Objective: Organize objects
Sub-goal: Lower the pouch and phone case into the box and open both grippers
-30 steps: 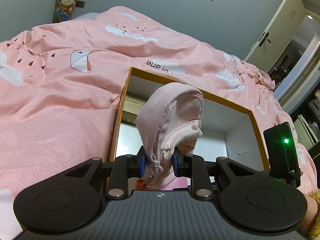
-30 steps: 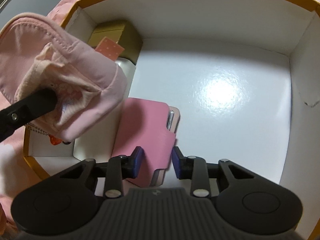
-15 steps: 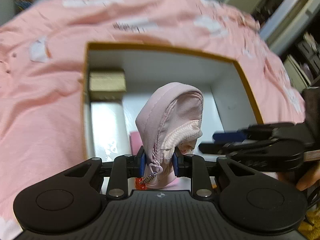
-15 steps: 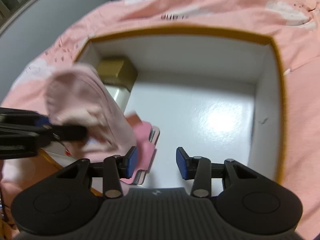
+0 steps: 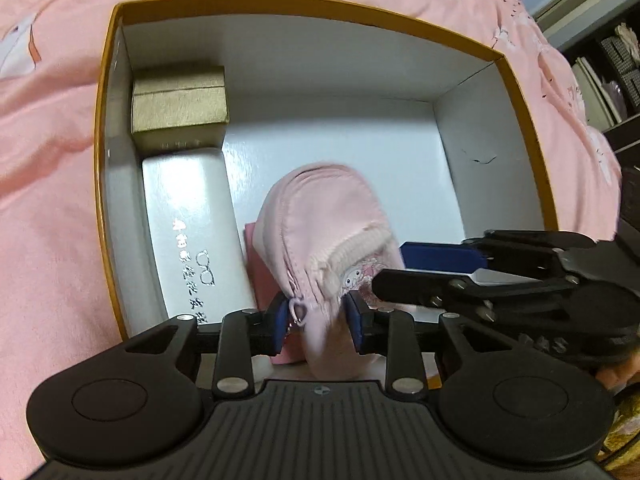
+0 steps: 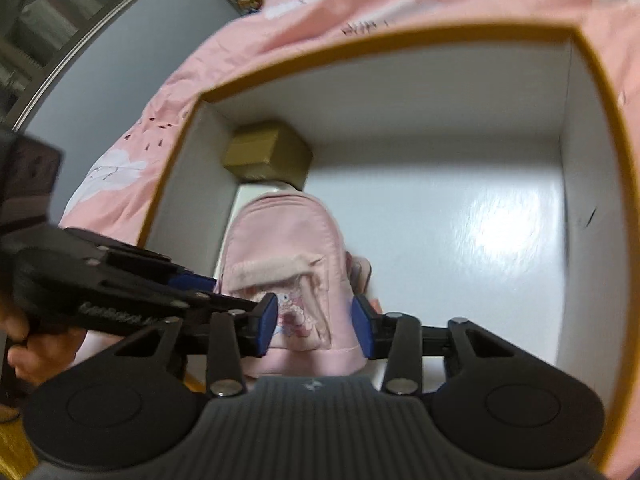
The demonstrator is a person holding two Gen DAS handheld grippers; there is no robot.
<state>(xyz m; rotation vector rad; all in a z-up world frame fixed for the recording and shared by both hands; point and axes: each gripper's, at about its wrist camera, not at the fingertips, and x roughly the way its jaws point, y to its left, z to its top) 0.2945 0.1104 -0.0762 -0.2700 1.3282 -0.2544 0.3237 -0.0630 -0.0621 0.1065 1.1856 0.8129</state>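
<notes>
Handover in progress over the open box point(image 5: 304, 4) on the bed. The pink pouch point(image 5: 328, 216) sits between the jaws of both tools at once. My left hand-held gripper point(image 5: 318, 322) has just been opening: the pouch's bottom end is between its pads, but there's slack on the zipper-pull side and the pouch looks smeared against it, so I read it as let go. My right hand-held gripper point(image 6: 316, 322) comes in across from the right and has just been closing. Its pads sit against both flanks of the pouch low down, and the pouch is sharp in its view while the background blurs, so I judge it clamped on the pouch. Key relation: the pouch's long axis runs straight out along both sets of fingers, with the rounded top pointing down into the box and the flat base at the pads. The right one is the hand that carries it now. The pouch hangs above the near-left part of the box, over a flat pink case point(image 5: 260, 272) and just beside the white glasses case point(image 5: 188, 224). The gold box point(image 5: 180, 104) is in the far-left corner. Can't tell if its top touches the floor of the box. It's soft quilted fabric, backpack-shaped, with a fleece-trimmed front pocket carrying a cartoon print and a heart zipper pull. The right half of the box floor is bare.
</notes>
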